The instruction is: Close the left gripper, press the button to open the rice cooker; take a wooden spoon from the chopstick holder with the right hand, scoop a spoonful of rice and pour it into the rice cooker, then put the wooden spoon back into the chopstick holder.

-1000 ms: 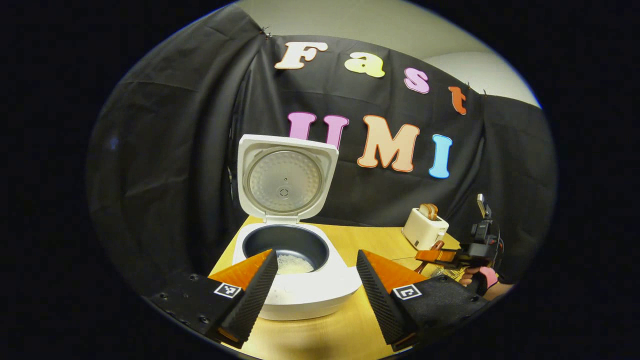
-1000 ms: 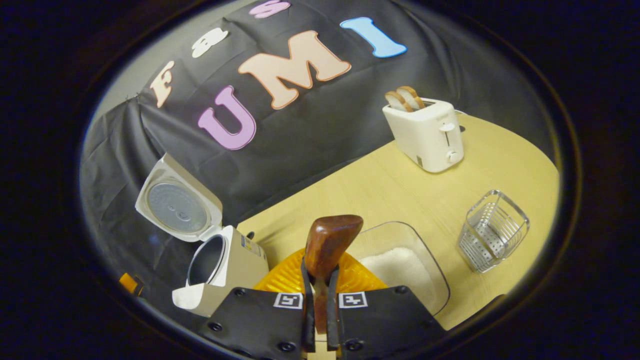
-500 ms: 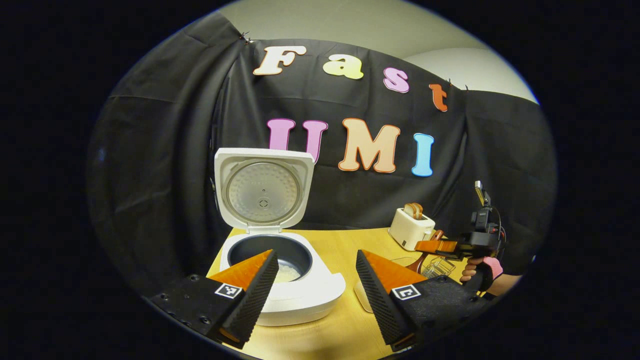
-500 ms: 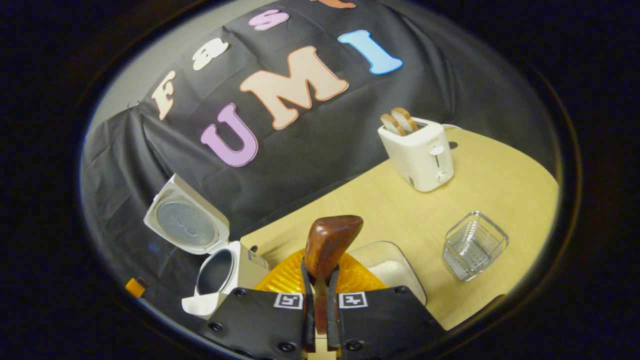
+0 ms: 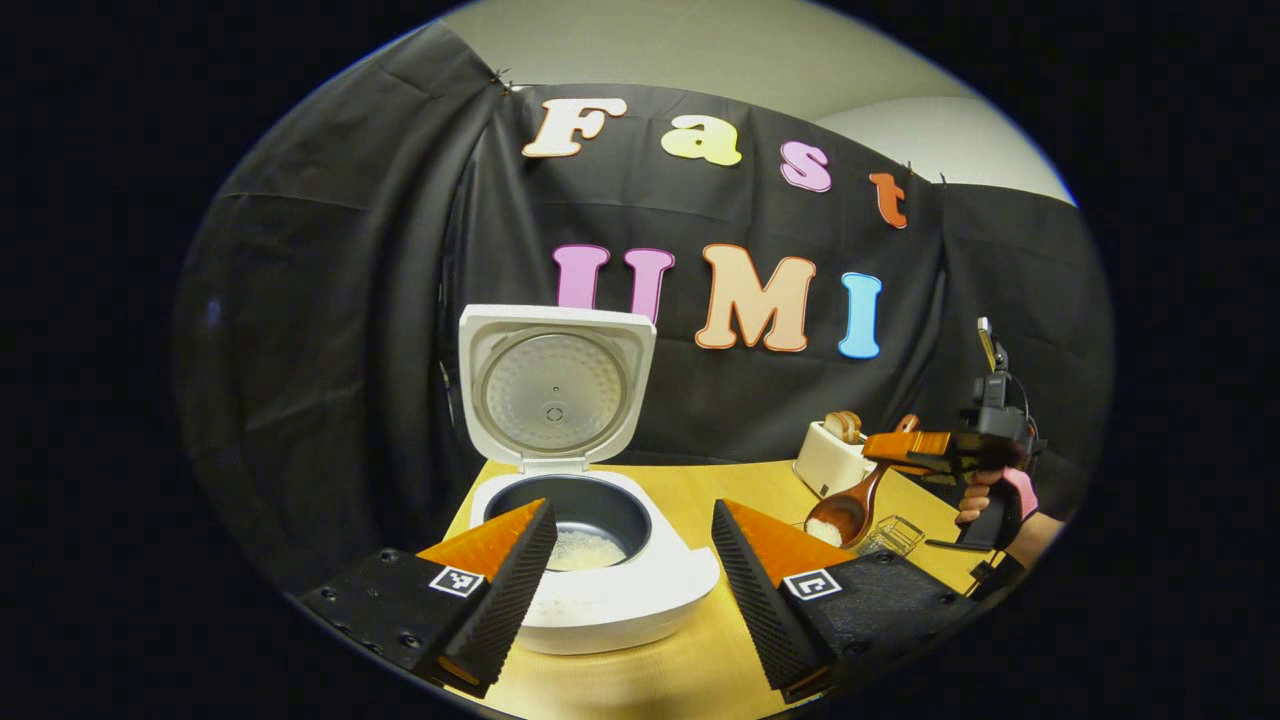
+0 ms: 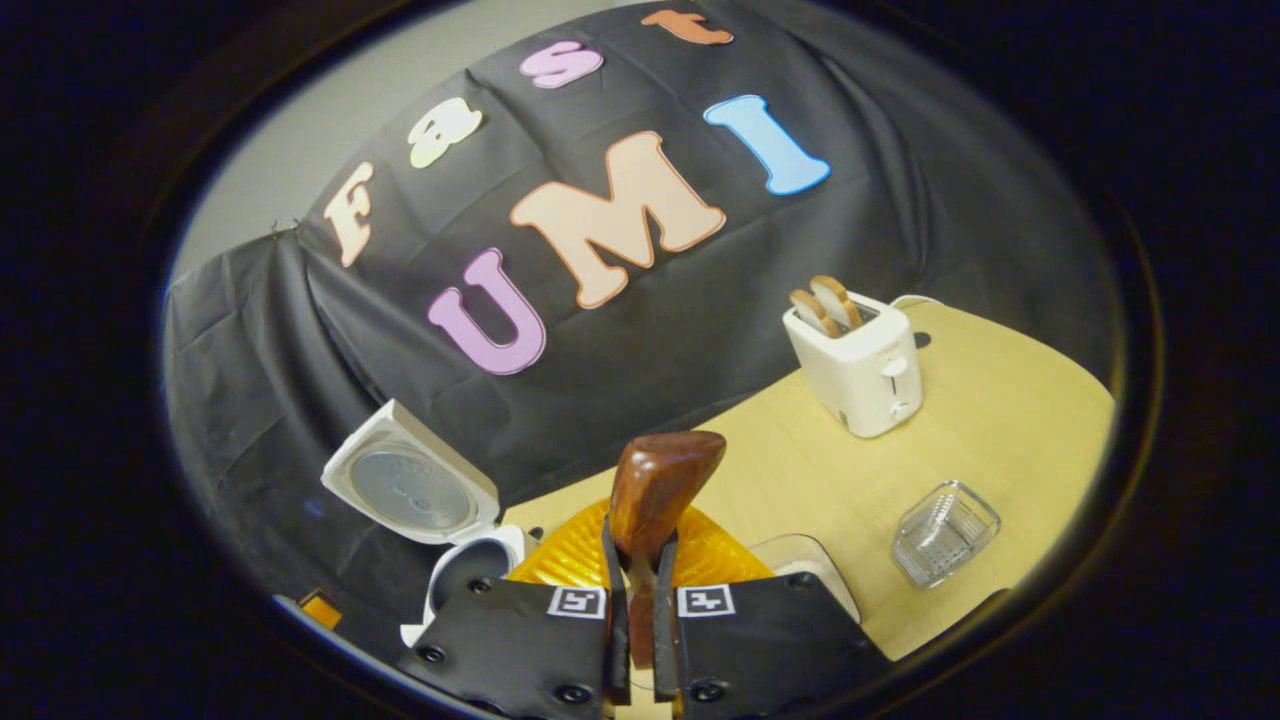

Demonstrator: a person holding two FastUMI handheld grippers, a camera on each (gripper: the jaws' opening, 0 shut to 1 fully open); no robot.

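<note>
The rice cooker (image 5: 585, 520) stands open at the left of the tabletop (image 5: 700, 650), the left gripper (image 5: 630, 580) spread wide before it. Carry the loaded wooden spoon (image 5: 850, 510) level over the pot before tipping. The right gripper (image 6: 638, 610), clamped on its handle, hangs high, well right.

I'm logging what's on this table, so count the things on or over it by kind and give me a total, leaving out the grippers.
Appliances: 2, the rice cooker and the toaster.
Containers: 2, the wire chopstick holder and the clear rice tub.
Utensils: 1, the wooden spoon, held over the table.
Total: 5.
</note>
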